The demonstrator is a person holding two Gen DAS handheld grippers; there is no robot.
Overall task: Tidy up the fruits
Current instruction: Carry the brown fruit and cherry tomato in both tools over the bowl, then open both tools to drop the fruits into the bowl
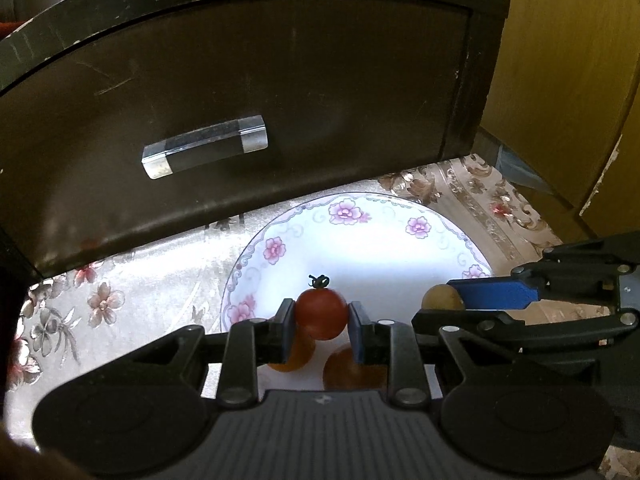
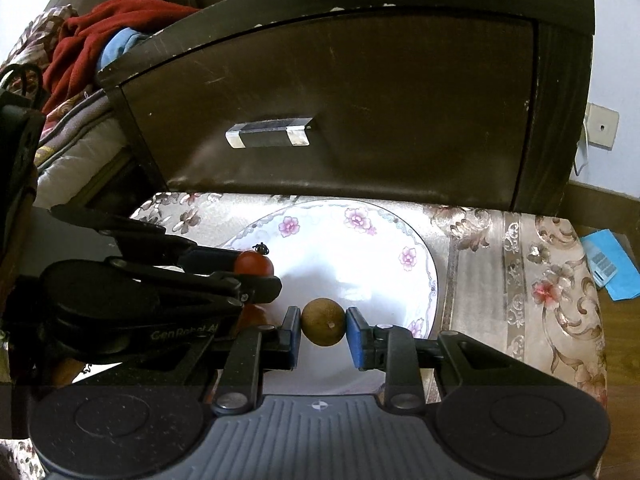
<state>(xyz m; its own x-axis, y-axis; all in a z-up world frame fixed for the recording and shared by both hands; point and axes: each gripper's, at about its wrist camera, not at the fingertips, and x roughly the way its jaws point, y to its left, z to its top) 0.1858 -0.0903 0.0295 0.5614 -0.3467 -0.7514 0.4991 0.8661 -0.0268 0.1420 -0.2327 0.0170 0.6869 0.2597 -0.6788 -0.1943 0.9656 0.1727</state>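
Between the blue pads of the left gripper [image 1: 322, 322], a red cherry tomato [image 1: 321, 314] is sitting clamped, stem up, over the floral plate [image 1: 384, 248]. Just below and behind that gripper's fingertips, two orange fruits [image 1: 352, 368] are lying on the plate, partly hidden by the fingers. Off to the left gripper's right, the right gripper [image 2: 323, 328] is squeezing a small brown round fruit [image 2: 323, 327] between its pads, also over the plate [image 2: 360, 264]. From the right wrist view, the left gripper [image 2: 256, 276] is crossing in from the left with the tomato [image 2: 253, 263] showing at its tip. Ahead of both grippers, a dark drawer front [image 1: 240, 100] with a clear handle [image 1: 205, 147] is facing them, just past the plate's far rim. Under the plate, a flower-patterned cloth [image 2: 520, 280] is covering the table.
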